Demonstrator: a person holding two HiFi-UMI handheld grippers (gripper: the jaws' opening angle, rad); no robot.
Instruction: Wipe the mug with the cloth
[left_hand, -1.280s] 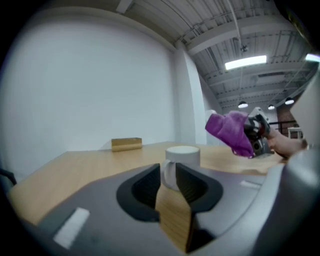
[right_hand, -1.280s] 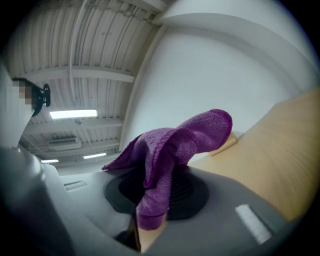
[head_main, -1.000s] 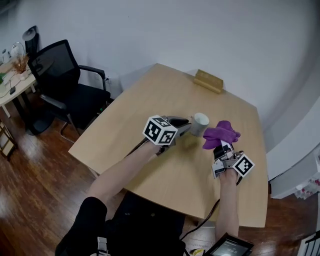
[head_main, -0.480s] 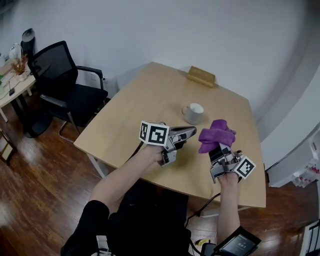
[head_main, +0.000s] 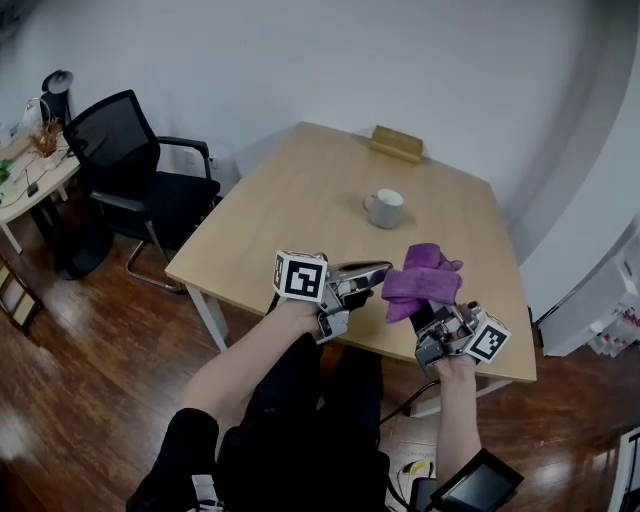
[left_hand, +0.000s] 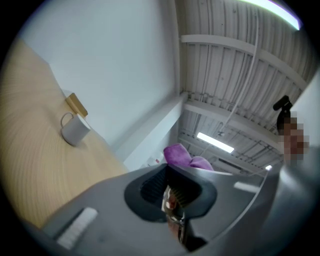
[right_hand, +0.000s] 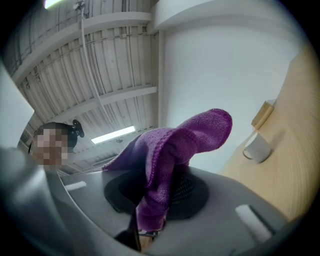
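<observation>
A white mug (head_main: 384, 208) stands upright on the wooden table (head_main: 290, 220), toward its far side. My left gripper (head_main: 383, 268) hovers over the table's near edge, well short of the mug, with its jaws shut and nothing between them. My right gripper (head_main: 428, 312) is beside it and is shut on a purple cloth (head_main: 420, 282) that bunches above the jaws. In the left gripper view the mug (left_hand: 75, 131) sits far off at the left and the cloth (left_hand: 184, 156) shows beyond the closed jaws. In the right gripper view the cloth (right_hand: 175, 150) fills the middle, with the mug (right_hand: 257, 146) small at the right.
A small wooden block (head_main: 397, 143) lies at the table's far edge, behind the mug. A black office chair (head_main: 130, 165) stands left of the table, and a side table (head_main: 30, 180) with clutter is beyond it. Wooden floor surrounds the table.
Both grippers have drawn back from the mug toward the table's near edge. The left gripper, which was right beside the mug, is now far from it. The mug stayed put.
</observation>
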